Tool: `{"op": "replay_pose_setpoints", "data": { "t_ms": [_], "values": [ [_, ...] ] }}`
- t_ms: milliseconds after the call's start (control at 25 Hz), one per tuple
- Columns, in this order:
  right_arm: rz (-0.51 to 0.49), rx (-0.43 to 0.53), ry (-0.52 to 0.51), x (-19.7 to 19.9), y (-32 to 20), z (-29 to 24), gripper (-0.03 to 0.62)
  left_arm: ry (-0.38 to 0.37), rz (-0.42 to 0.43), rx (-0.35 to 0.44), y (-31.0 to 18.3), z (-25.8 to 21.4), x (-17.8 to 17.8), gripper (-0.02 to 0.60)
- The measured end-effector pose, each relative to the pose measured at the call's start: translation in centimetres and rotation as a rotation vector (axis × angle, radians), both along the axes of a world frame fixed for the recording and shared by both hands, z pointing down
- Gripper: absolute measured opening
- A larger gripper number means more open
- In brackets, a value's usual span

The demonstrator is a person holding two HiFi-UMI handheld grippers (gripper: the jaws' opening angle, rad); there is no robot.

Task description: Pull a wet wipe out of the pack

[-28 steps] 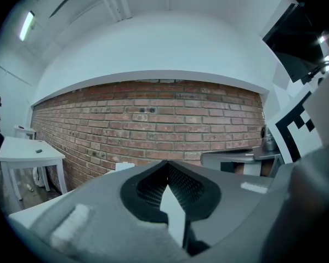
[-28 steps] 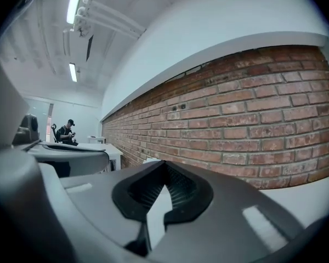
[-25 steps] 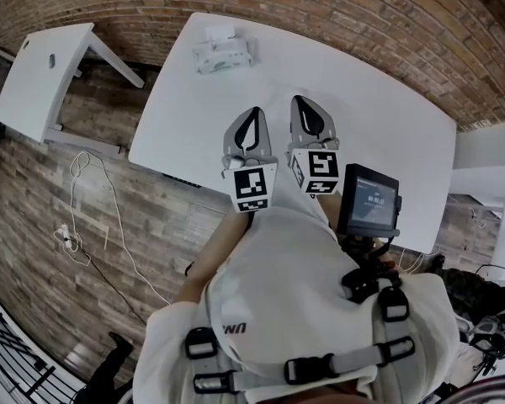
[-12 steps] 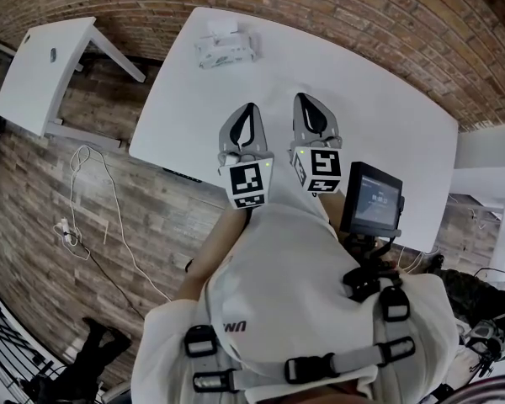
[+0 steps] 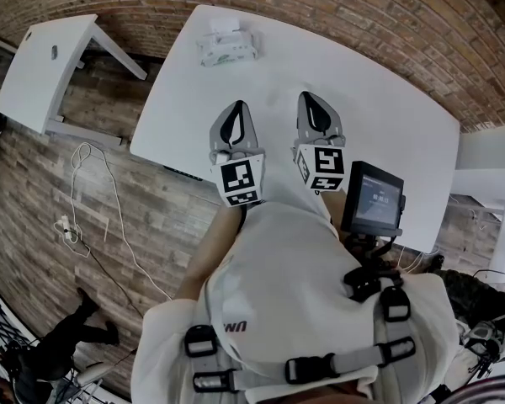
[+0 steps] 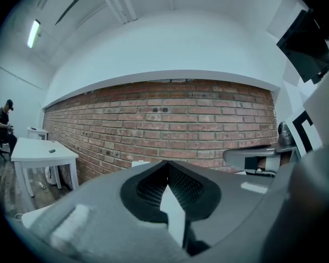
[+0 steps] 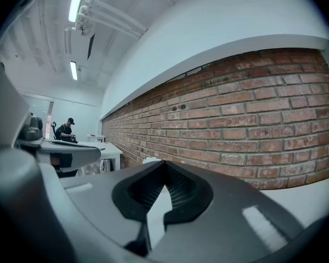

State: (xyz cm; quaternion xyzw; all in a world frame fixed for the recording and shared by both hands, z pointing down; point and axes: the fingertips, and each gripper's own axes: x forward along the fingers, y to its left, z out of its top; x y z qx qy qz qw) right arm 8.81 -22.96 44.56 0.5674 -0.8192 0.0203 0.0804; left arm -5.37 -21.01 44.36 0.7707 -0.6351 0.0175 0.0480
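The wet wipe pack (image 5: 227, 47), white with a wipe sticking up from its top, lies near the far left corner of the white table (image 5: 379, 99). My left gripper (image 5: 237, 104) hovers over the table's near part, well short of the pack, its jaws shut with nothing in them. My right gripper (image 5: 310, 97) is beside it to the right, also shut and empty. In the left gripper view the left gripper (image 6: 165, 163) has its tips together, pointing level at the brick wall. The right gripper (image 7: 163, 164) looks the same in its own view.
A second white table (image 5: 46, 74) stands off to the left over the wooden floor, with a loose cable (image 5: 84, 209) below it. A small screen (image 5: 370, 200) is mounted at my right side. A person (image 6: 1, 126) sits far off by that other table.
My left gripper has shifted left and slightly away from the right one. The right gripper has stayed put. Both stay shut.
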Motion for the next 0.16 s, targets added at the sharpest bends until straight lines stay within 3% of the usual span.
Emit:
{"op": "replay_pose_setpoints", "data": {
  "t_ms": [160],
  "values": [
    [0.004, -0.001, 0.001, 0.13, -0.11, 0.11, 0.005, -0.005, 0.003, -0.002, 0.01, 0.12, -0.05, 0.002]
  ]
}}
